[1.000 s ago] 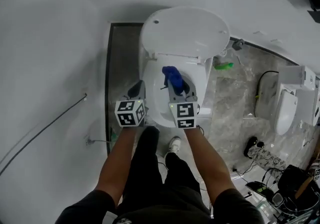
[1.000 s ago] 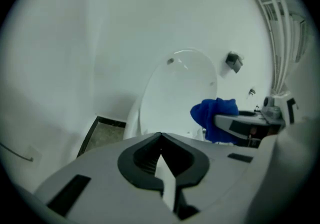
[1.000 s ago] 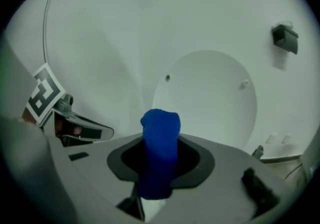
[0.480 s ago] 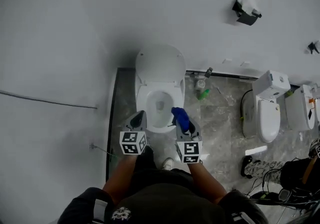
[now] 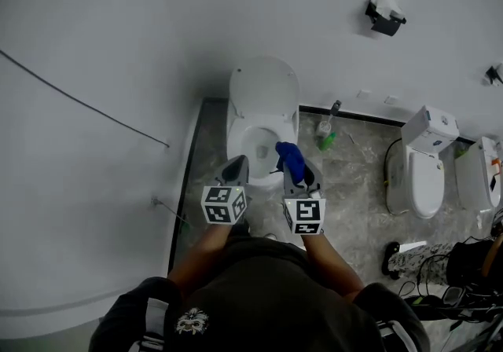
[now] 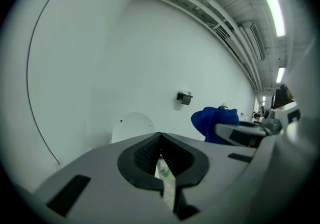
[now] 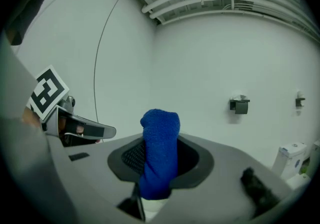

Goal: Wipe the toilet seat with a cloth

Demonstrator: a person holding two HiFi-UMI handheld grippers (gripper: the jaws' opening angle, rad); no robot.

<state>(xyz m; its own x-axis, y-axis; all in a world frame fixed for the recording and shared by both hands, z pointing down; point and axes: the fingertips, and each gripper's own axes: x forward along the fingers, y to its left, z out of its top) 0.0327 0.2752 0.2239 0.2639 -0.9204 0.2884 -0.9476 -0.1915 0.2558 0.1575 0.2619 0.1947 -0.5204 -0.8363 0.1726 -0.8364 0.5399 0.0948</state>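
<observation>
The white toilet (image 5: pixel 250 155) stands against the wall with its lid (image 5: pixel 264 86) raised. Both grippers are held up in front of me, well above the bowl. My right gripper (image 5: pixel 297 172) is shut on a blue cloth (image 5: pixel 289 157), which sticks up from between its jaws as a folded wad (image 7: pixel 160 150). My left gripper (image 5: pixel 236 166) is shut with nothing in it, its dark pads meeting (image 6: pixel 160 138). In the left gripper view the cloth (image 6: pixel 215 122) shows to the right and the lid (image 6: pixel 132 124) straight ahead.
Two more toilets (image 5: pixel 427 162) stand at the right on the marble floor. A green bottle (image 5: pixel 326 141) lies beside the toilet base. A paper holder (image 5: pixel 384 16) hangs on the wall. Cables and a patterned bag (image 5: pixel 413 252) lie at lower right.
Both grippers have come up and back from the bowl, and the toilet now looks smaller and farther off. The blue cloth stays in the right gripper; the left stays shut.
</observation>
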